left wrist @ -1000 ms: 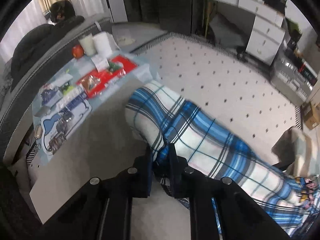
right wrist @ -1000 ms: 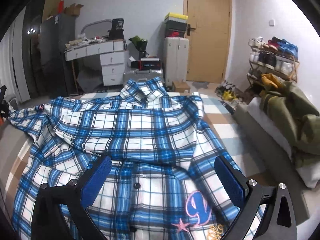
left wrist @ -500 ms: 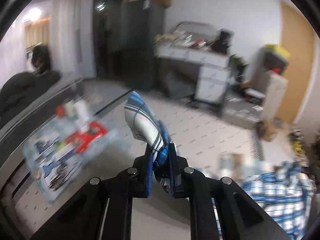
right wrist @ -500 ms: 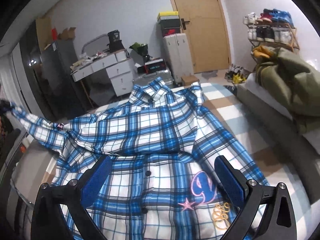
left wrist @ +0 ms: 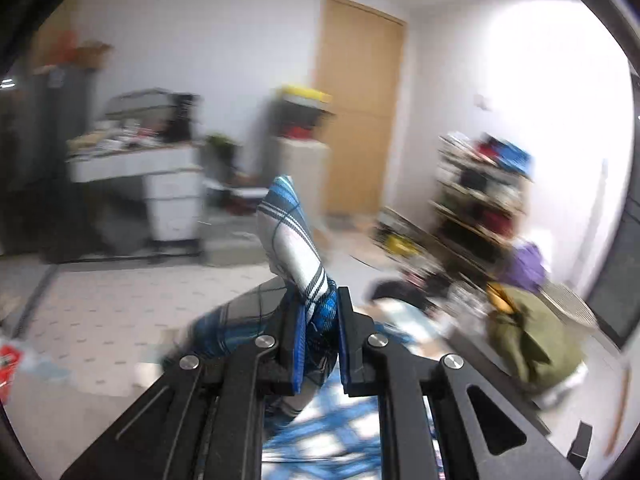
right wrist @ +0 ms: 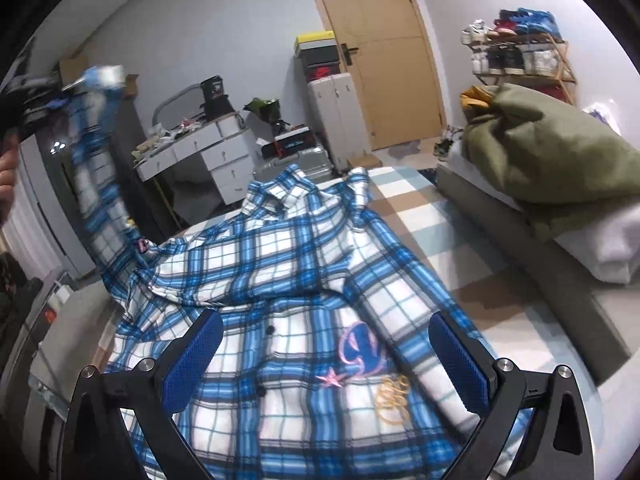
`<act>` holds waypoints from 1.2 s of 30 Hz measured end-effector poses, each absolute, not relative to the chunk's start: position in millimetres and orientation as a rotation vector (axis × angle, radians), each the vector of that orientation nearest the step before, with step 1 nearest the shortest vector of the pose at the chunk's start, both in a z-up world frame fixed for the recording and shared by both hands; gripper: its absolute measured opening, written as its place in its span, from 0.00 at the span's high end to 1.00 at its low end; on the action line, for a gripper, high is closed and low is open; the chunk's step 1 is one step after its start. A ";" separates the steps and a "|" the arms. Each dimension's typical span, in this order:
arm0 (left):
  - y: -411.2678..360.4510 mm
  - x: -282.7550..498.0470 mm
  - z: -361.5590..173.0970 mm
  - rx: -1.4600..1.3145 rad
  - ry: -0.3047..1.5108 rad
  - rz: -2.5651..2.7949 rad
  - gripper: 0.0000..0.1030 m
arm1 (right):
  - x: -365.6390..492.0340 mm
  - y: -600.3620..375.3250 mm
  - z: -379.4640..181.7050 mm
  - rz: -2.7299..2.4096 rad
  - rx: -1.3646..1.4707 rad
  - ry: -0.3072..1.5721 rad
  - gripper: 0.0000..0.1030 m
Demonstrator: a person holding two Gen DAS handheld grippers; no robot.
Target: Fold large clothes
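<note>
Bed (right wrist: 472, 240): a checked cover in pale blue, tan and white was seen spread beneath the garment, with a grey border along its right side.
Plaid shirt (right wrist: 280, 272): the blue-and-white garment was laid front up across the bed, collar toward the far end, buttons down the middle and pink and yellow motifs on the chest panel nearest the camera.
Sleeve (right wrist: 96, 152): one sleeve was shown pulled up and away from the shirt's left side, stretched toward the upper left corner of the right wrist view and blurred there; its cuff end (left wrist: 294, 240) was seen standing above the jaws in the left wrist view.
Olive bundle (right wrist: 560, 148): a heap of green fabric was pictured resting on white folded bedding at the right edge of the bed.
Door (right wrist: 380, 40): a closed wooden door was framed in the far wall, with stacked boxes on a white cabinet just beside it.
Desk (right wrist: 200, 148): a cluttered white desk with drawers was seen against the far wall to the left.
Right gripper (right wrist: 326, 360): it was held above the shirt's front with its blue pads spread wide and nothing gripped between them.
Left gripper (left wrist: 320, 344): its jaws were drawn narrow and clamped on the sleeve fabric, which was bunched between the pads.
</note>
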State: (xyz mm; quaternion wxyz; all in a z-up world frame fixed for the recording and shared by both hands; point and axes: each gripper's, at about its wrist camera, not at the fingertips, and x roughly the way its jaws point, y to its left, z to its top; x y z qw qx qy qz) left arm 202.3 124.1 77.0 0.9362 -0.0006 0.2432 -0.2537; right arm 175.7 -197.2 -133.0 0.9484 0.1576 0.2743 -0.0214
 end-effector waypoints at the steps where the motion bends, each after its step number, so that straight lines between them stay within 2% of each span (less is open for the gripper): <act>1: 111.4 206.3 64.0 0.000 0.521 -0.560 0.91 | 173.2 -200.5 -132.3 -0.052 0.321 0.558 0.00; 5: 56.0 229.6 -23.0 -0.010 0.746 -0.734 0.91 | 159.8 -219.3 -134.0 -0.083 0.335 0.564 0.00; 6: 46.8 234.6 -46.8 -0.009 0.810 -0.755 0.87 | 157.5 -222.9 -135.6 -0.087 0.342 0.567 0.00; 8: 39.4 238.6 -83.5 -0.006 0.869 -0.779 0.85 | 151.1 -230.7 -140.9 -0.114 0.348 0.575 0.00; 10: 39.3 234.2 -96.8 -0.022 0.880 -0.834 0.79 | 146.9 -235.3 -144.8 -0.126 0.348 0.590 0.00; 11: 43.2 231.0 -98.5 -0.037 0.872 -0.850 0.60 | 146.4 -237.0 -146.9 -0.128 0.351 0.599 0.00; 12: 50.0 227.2 -97.7 -0.062 0.857 -0.871 0.32 | 147.5 -238.3 -149.2 -0.129 0.353 0.614 0.00; 13: 59.2 226.2 -93.7 -0.093 0.841 -0.891 0.21 | 150.1 -239.1 -151.6 -0.128 0.357 0.634 0.00; 14: 78.7 221.5 -88.9 -0.126 0.798 -0.902 0.18 | 154.6 -239.6 -153.3 -0.121 0.364 0.655 0.00; 16: 100.5 207.3 -78.5 -0.153 0.704 -0.867 0.18 | 163.9 -240.3 -154.7 -0.108 0.373 0.681 0.00; 20: 145.7 213.5 -80.9 -0.260 0.608 -0.675 0.09 | 197.4 -237.4 -149.1 -0.054 0.383 0.715 0.00; 26: 215.8 227.2 -131.0 -0.510 0.603 -0.585 0.10 | 276.1 -225.3 -150.2 0.065 0.332 0.784 0.00; 30: 212.0 217.8 -113.1 -0.411 0.533 -0.563 0.09 | 330.3 -221.2 -165.6 0.062 0.291 0.854 0.01; 33: 215.3 209.6 -106.5 -0.380 0.466 -0.491 0.09 | 368.4 -213.6 -185.3 0.043 0.222 0.937 0.08; 35: 218.8 209.3 -113.6 -0.420 0.467 -0.422 0.09 | 391.8 -200.9 -203.2 0.002 0.080 1.009 0.27; 36: 216.7 210.7 -115.9 -0.426 0.481 -0.419 0.09 | 397.0 -197.0 -209.6 0.001 0.054 1.032 0.40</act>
